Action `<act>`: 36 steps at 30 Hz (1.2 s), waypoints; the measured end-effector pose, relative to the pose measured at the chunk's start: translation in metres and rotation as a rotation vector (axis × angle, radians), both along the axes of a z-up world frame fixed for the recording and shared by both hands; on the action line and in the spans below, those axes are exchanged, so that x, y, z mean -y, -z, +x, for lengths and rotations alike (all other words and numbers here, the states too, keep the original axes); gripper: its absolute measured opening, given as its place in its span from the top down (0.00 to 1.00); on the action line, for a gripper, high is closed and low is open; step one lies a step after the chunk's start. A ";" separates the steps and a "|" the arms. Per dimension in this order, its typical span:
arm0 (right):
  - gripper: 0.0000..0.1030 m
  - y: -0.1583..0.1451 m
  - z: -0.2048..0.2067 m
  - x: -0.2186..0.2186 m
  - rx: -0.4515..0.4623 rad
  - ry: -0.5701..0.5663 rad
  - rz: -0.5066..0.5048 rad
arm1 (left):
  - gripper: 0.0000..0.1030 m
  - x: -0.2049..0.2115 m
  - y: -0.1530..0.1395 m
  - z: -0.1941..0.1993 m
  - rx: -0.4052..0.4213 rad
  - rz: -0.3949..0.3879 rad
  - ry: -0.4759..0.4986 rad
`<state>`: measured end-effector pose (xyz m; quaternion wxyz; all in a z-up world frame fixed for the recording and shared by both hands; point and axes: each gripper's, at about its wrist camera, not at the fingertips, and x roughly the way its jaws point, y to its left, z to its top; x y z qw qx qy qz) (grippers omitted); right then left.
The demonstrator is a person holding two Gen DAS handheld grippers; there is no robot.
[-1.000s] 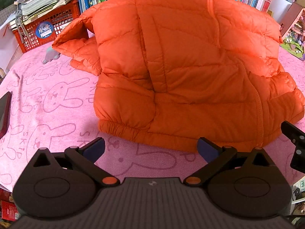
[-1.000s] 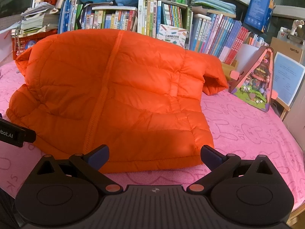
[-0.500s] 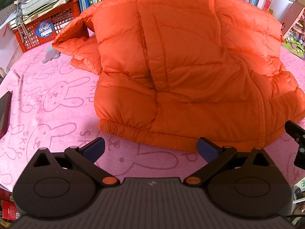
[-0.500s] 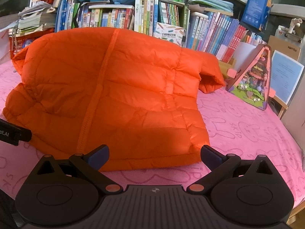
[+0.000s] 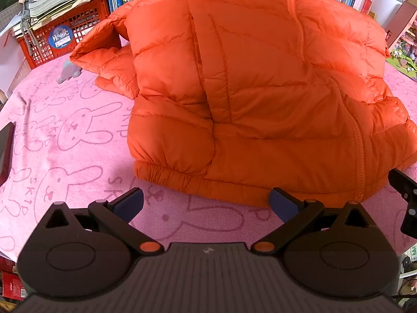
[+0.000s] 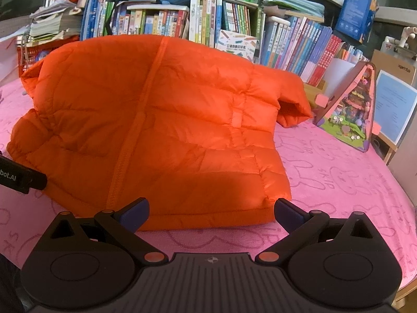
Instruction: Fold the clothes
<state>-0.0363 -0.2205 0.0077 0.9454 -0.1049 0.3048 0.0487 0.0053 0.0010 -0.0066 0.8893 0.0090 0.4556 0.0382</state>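
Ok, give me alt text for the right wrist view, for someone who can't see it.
An orange puffer jacket lies heaped on a pink bunny-print cloth, its near hem just ahead of the open right gripper, which holds nothing. Shelves of books stand behind it.

The orange quilted puffer jacket (image 5: pixel 260 99) is made of thin, smooth synthetic cloth with a slight sheen, stitched into padded panels and gathered at an elastic cuff. The tabletop is covered by a pink terry cloth with printed rabbit outlines (image 5: pixel 78 135), whose nap looks soft, matt and faintly ribbed. The left tongs (image 5: pixel 206 203) and right tongs (image 6: pixel 211 215) are built of matt black plastic with ridged housings, their fingertips (image 6: pixel 135 212) faced with dull blue pads. A red latticed plastic crate (image 5: pixel 65 36) looks hard and lightly glossy, with stacked paper on it.
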 end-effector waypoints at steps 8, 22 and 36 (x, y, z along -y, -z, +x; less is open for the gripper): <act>0.00 0.001 0.002 0.001 -0.004 -0.001 -0.005 | 0.00 -0.002 0.002 0.002 -0.003 -0.004 -0.007; 0.00 0.011 0.003 0.038 0.057 -0.117 -0.383 | 0.00 -0.027 -0.012 0.006 0.100 0.176 0.122; 0.00 0.016 0.066 -0.017 0.103 -0.213 -0.242 | 0.00 0.008 0.002 -0.015 0.143 0.239 0.329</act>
